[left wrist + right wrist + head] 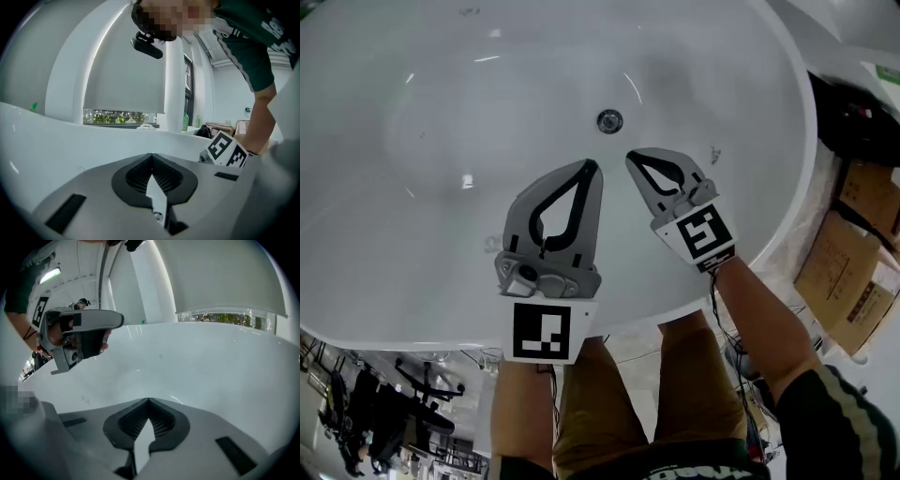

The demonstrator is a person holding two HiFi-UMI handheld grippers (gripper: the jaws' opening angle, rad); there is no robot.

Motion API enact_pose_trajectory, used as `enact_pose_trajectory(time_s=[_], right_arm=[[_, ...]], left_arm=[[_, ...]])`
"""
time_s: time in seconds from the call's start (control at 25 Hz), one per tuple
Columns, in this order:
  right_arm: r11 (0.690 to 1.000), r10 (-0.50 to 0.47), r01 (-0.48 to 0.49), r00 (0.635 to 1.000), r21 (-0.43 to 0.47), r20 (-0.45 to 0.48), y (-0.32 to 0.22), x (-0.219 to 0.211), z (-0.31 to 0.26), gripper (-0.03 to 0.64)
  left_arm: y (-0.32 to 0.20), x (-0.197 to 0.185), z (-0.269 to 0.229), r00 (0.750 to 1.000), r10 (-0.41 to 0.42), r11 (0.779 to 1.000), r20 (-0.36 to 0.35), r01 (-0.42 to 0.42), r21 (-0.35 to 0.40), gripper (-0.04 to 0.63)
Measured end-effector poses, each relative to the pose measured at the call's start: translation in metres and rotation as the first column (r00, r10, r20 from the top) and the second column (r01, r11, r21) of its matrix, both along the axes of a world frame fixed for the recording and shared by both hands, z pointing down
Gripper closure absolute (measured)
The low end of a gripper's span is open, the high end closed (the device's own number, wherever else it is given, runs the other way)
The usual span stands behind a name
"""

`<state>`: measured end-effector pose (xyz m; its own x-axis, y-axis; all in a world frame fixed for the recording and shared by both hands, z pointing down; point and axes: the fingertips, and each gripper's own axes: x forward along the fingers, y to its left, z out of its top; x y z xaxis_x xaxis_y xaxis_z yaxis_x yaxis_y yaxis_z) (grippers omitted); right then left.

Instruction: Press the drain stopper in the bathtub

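Note:
In the head view a white bathtub (pixel 441 234) fills the frame, with the round metal drain stopper (pixel 609 121) on its floor near the top centre. My left gripper (pixel 592 167) hangs over the tub's inside, shut and empty, its tips just below and left of the stopper. Beside it my right gripper (pixel 632 157) is also shut and empty, its tips just below and right of the stopper. In the left gripper view the left gripper (pixel 151 155) faces the tub wall (pixel 56 145). The right gripper (pixel 149 400) faces the tub's curved inside (pixel 201 371). Neither gripper view shows the stopper.
Cardboard boxes (pixel 851 270) stand on the floor right of the tub. The tub's near rim (pixel 412 339) runs just in front of the person's legs (pixel 619 412). A green bottle (pixel 185 122) stands beyond the tub's far rim. The left gripper (pixel 77 337) shows at the right gripper view's upper left.

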<state>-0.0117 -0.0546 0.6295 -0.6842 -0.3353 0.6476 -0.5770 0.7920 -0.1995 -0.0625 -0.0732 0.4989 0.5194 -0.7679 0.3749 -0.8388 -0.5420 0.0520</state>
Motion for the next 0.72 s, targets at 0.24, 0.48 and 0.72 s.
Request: enact_pose_trajectory(time_s=[0.24, 0.48, 0.72], right_arm=[[0.999, -0.029, 0.028, 0.997, -0.016, -0.074, -0.01, -0.006, 0.056, 0.603], [0.996, -0.064, 0.055, 0.988, -0.068, -0.143, -0.014, -0.011, 0.113, 0.603], [0.992, -0.113, 0.09, 0.951, -0.091, -0.287, -0.017, 0.004, 0.171, 0.603]], left_arm=[[-0.001, -0.01, 0.031, 1.0, -0.025, 0.999, -0.009, 0.024, -0.033, 0.586], [-0.007, -0.018, 0.055, 0.998, -0.052, 0.998, -0.028, 0.051, -0.034, 0.586], [-0.013, -0.019, 0.072, 0.995, -0.082, 0.995, -0.057, 0.079, -0.059, 0.586]])
